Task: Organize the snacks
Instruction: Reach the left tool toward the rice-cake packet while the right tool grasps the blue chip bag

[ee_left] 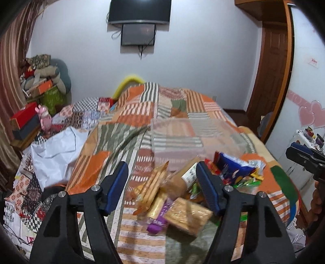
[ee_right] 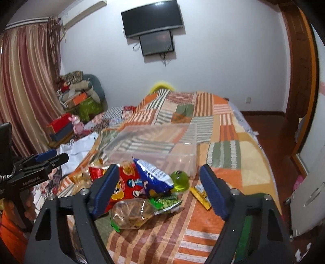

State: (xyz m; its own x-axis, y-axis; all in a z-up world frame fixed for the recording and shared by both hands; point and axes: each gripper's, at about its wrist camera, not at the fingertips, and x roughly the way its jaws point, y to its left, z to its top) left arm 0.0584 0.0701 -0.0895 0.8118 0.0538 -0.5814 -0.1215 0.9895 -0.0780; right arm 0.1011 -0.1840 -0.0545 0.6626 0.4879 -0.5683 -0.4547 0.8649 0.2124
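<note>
- The left hand-held gripper (ee_left: 162, 183) hovers above the near part of the snack pile, jaws wide apart and gripping nothing.
- The right hand-held gripper (ee_right: 159, 187) hovers over the right part of the same pile, jaws also wide apart and empty.
- The snacks lie heaped on a bed (ee_right: 223, 130) covered with an orange, green and white patchwork quilt.
- A clear plastic bin (ee_right: 154, 146) sits on the quilt just beyond the pile; no snacks show inside it.
- A blue chip bag (ee_right: 154, 178) leans on a red snack bag (ee_right: 121, 182) at the far side of the heap.
- A green jelly cup (ee_right: 179, 180) lies just right of the blue bag, near the bin's front wall.
- A clear bag of brown biscuits (ee_right: 132, 213) lies nearest, touching a green pea packet (ee_right: 166, 204).
- A yellow packet (ee_right: 200, 195) lies at the right edge, partly behind the right finger.
- In the left wrist view, a breadstick pack (ee_left: 151, 186), a cracker pack (ee_left: 189, 216) and a purple wrapper (ee_left: 159, 221) lie between the fingers.
- A television (ee_right: 152, 18) hangs on the far wall.
</note>
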